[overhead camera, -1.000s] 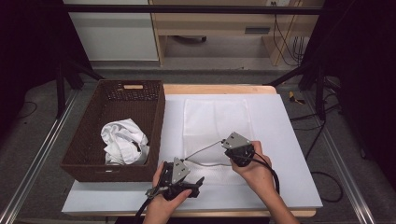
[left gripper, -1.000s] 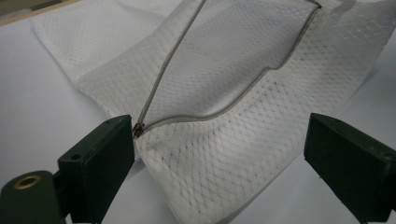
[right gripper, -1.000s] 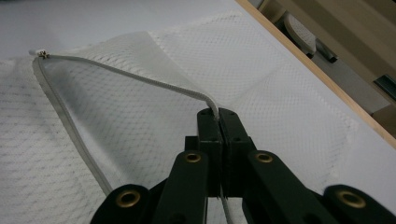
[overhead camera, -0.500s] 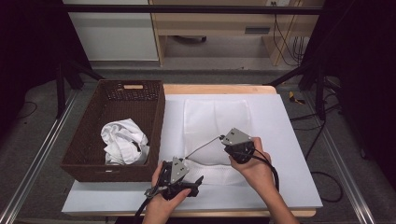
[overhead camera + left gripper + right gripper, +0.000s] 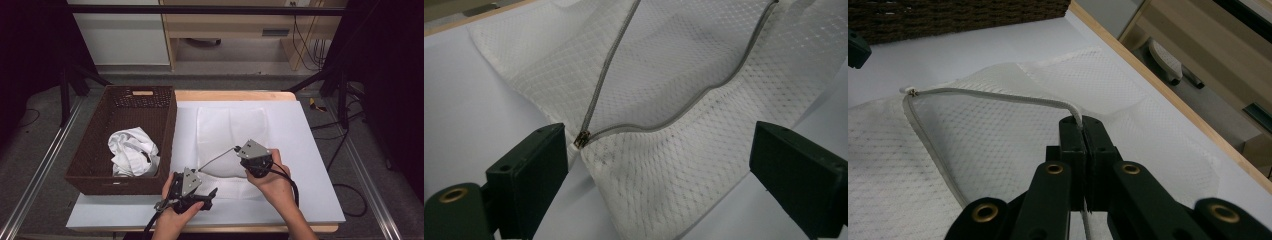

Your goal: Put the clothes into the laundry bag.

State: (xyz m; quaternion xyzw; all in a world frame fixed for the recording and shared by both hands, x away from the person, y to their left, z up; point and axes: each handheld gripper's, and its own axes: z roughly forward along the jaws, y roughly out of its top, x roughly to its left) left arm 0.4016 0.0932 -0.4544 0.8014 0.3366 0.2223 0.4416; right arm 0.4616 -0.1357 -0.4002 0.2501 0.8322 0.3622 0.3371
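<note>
The white mesh bag [image 5: 227, 145] lies mid-frame on the counter [image 5: 310, 165]. The right gripper [image 5: 239, 150] has its jaws clamped on the bag's zipper edge [image 5: 998, 96], lifting it. The left gripper [image 5: 212, 192] waits with jaws wide around the zipper pull [image 5: 582, 139]. It should close squarely on that pull while the right keeps the edge taut.

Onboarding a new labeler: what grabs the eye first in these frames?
The white mesh bag at the table's middle, its zipper edge lifted open by the shut right tongs. The left tongs stand open near the zipper pull. Left of it, a brown wicker basket holds crumpled white cloth.
</note>
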